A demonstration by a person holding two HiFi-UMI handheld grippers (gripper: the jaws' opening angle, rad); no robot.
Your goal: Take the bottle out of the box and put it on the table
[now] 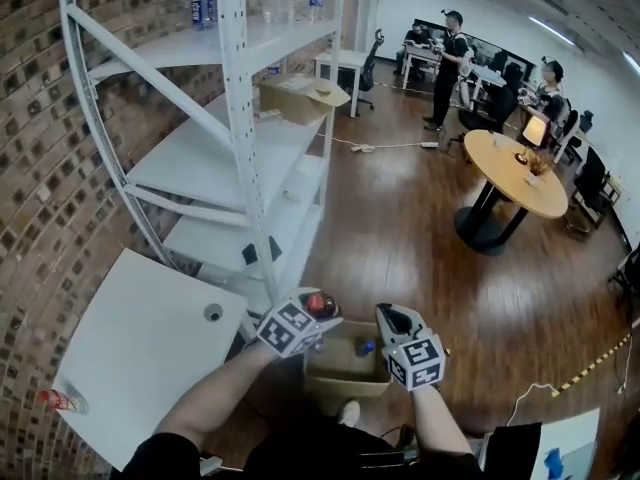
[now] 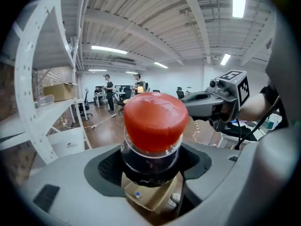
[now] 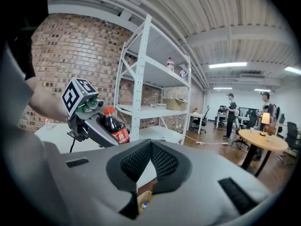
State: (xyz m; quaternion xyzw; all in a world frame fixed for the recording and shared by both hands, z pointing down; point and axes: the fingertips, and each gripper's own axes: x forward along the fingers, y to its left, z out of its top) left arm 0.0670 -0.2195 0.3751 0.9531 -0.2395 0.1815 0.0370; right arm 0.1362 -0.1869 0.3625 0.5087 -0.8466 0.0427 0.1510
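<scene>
A cola bottle [image 2: 153, 121] sits between the jaws of my left gripper [image 2: 151, 161], clamped at the neck just under its red cap. It hangs well above the cardboard box [image 1: 345, 378], which lies below the jaws. My right gripper [image 3: 149, 171] is closed on nothing, just beside the left.

The risk, as I judge it, is that a neck-only grip lets the heavy body swing or slip on the way left to the white table [image 1: 130, 358]. The shelf frame [image 1: 240, 118] also stands close beside that path.

My left gripper view hides the bottle's body under the jaws. In the head view the grippers cover most of the box, leaving one blue cap [image 1: 366, 348] visible inside.
</scene>
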